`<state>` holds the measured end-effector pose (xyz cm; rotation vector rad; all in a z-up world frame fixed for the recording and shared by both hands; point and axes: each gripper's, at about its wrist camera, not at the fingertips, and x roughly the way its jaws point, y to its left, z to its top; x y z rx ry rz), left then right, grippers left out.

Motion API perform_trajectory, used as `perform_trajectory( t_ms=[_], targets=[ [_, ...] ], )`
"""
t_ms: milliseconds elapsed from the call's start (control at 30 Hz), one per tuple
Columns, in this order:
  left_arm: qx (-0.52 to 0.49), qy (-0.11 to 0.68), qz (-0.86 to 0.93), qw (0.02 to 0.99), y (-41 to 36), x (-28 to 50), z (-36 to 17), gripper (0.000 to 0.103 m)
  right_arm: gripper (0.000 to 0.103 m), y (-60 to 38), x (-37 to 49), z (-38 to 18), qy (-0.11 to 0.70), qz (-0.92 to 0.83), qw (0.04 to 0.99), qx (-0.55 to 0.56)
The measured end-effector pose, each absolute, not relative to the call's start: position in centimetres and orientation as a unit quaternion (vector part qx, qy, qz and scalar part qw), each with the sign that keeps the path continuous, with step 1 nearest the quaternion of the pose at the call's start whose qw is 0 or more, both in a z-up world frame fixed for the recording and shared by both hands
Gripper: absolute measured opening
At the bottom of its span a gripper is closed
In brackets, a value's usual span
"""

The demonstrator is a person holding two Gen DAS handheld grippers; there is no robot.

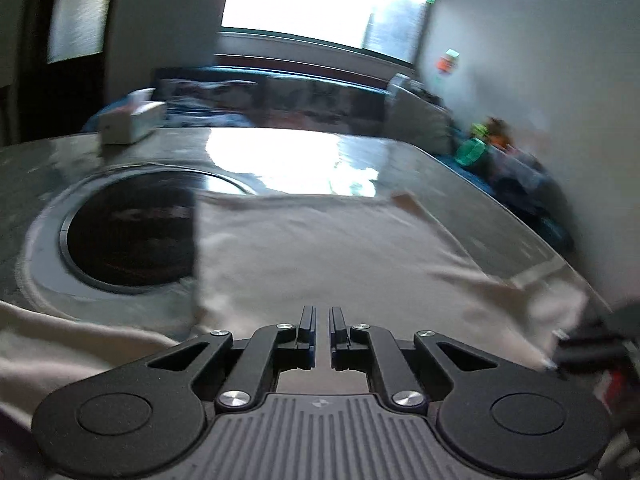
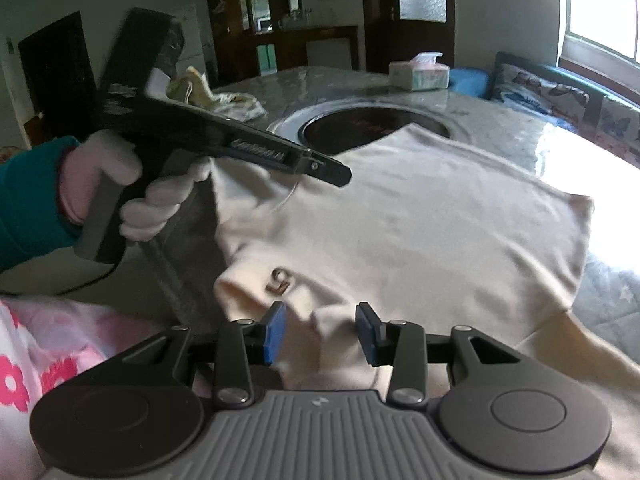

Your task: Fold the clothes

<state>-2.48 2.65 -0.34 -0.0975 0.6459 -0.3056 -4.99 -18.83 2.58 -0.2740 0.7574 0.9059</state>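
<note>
- Right gripper hovering low with its blue pads spread apart, nothing between them, a bunched cream fold lying right under the gap.
- Left gripper nearly pinched together, a thin slit left; whether any cloth is in it, cannot tell. From the right wrist view its tip is hanging above the shirt's near-left part.
- Cream shirt lying spread on the marble table, running from the near edge toward the dark round inset, far part overlapping that rim.
- A sleeve trailing off the near edge at the right.
- Right gripper sitting nearer the bunched near-edge fold; cloth lying straight ahead of both.
- Tissue box sitting at the far edge.
</note>
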Motion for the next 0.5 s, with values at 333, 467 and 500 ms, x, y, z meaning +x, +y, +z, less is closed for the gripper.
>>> perform_trajectory(
  t_ms=[333,467,500],
  targets=[
    [0.023,0.327,-0.228,0.917,0.0,-5.8,-2.0,0.008,0.038,-18.7,-5.7,3.1,0.345,0.431,0.823,-0.131],
    [0.041,0.329,-0.243,0.912,-0.3,-6.2,-2.4,0.008,0.041,-18.1,-5.6,2.2,0.359,0.436,0.814,-0.135],
    [0.042,0.329,-0.241,0.912,-0.2,-6.1,-2.3,0.008,0.041,-18.1,-5.7,2.2,0.358,0.438,0.813,-0.139]
  ],
)
